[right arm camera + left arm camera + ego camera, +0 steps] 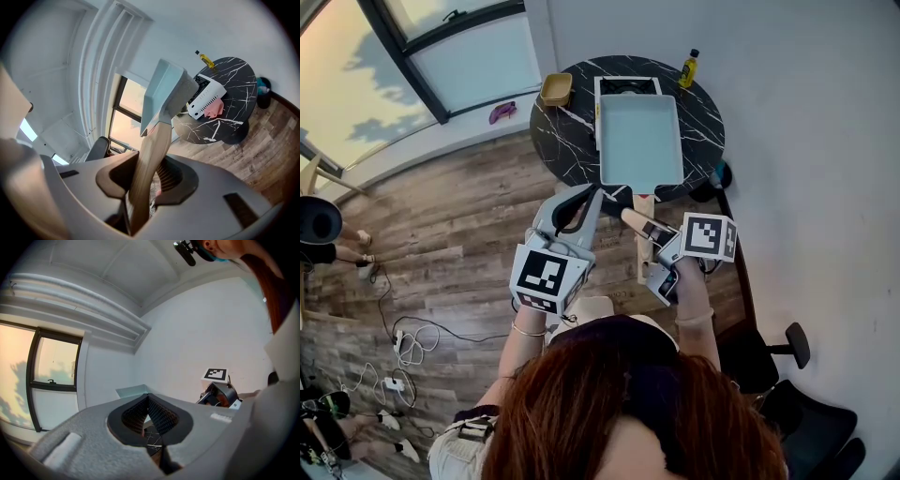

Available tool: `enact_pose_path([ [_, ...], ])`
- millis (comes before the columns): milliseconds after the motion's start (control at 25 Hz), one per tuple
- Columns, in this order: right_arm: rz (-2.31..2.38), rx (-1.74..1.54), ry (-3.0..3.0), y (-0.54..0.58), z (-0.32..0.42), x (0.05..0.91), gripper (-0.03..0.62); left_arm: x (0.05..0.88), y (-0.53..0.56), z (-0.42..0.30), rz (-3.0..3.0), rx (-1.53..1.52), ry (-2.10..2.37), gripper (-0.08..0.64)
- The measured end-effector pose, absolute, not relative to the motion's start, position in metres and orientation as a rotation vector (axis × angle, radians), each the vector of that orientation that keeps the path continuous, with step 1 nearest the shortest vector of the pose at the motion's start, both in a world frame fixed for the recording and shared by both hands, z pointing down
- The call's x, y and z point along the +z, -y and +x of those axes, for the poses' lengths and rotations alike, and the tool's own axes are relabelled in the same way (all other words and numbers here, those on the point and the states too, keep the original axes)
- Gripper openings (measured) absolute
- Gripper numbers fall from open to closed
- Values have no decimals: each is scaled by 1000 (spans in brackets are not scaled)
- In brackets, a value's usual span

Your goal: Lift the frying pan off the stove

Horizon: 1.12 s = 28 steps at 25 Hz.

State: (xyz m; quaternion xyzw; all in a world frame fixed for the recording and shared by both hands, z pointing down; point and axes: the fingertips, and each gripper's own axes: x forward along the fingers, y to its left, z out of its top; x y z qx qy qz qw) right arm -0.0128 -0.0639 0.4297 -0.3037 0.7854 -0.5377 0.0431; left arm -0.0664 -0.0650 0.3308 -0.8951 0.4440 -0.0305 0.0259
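As the head view shows, I hold the pan (639,141) above the stove (628,85) at the table's (572,127) far edge, with the right gripper (645,228) on its handle (642,264). The left gripper (578,202) hangs off the near edge.

Left gripper view: jaws together, nothing between.

Right gripper view: jaws clamped on the handle (149,159); pan (164,91) tilted, well apart from the stove (206,98).

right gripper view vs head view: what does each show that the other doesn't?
Right gripper view only: pink cloth beside the stove, and the vented side of the stove.
Head view only: left gripper, tan container.
Both: right gripper shut on the wooden handle, blue pan, yellow bottle, marble table.
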Motion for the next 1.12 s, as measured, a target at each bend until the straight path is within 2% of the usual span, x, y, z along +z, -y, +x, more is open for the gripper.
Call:
enact_pose_path([
  [1120,-873,-1623,-2447,-17,19,416,118,331,-7,-37,-2741,-115,-1437,12],
])
